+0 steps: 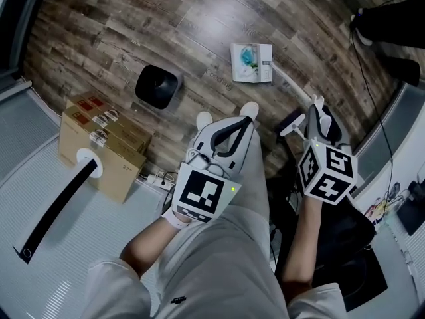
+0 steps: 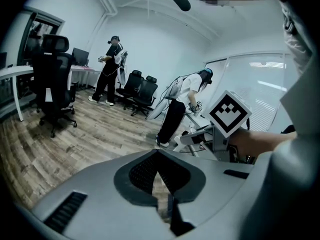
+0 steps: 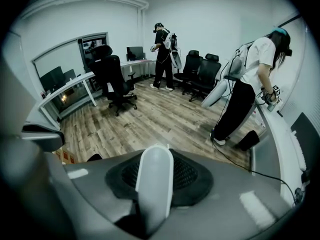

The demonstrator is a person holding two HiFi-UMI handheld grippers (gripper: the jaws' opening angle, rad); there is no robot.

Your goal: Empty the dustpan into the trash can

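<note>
1. Dustpan (image 1: 251,63), white, shows over a dark wood-plank floor (image 1: 119,25); whether it rests on the planks I cannot tell. At the head view's 9 o'clock stand stacked cardboard boxes (image 1: 99,148), and a black trash can (image 1: 158,85) sits at 11 o'clock.
2. Around it is a white-walled office. In the right gripper view a desk (image 3: 70,86) and a black chair (image 3: 112,76) stand at 9 o'clock, one person (image 3: 162,54) stands at 12, and a second person (image 3: 247,79) bends over at 3.
3. Left gripper (image 2: 159,159) has its jaws pressed together on nothing. In the head view the trash can lies at its 10 o'clock and the dustpan at its 1 o'clock, apart from it.
4. Right gripper (image 3: 156,156) is clamped on the dustpan's white handle (image 1: 289,84), whose rounded end stands up between the jaws. The pan lies at its 11 o'clock, with bluish scraps (image 1: 249,56) inside.
5. Red labels (image 1: 93,104) on the box tops and the print (image 1: 128,167) on a box side are too small to read.
</note>
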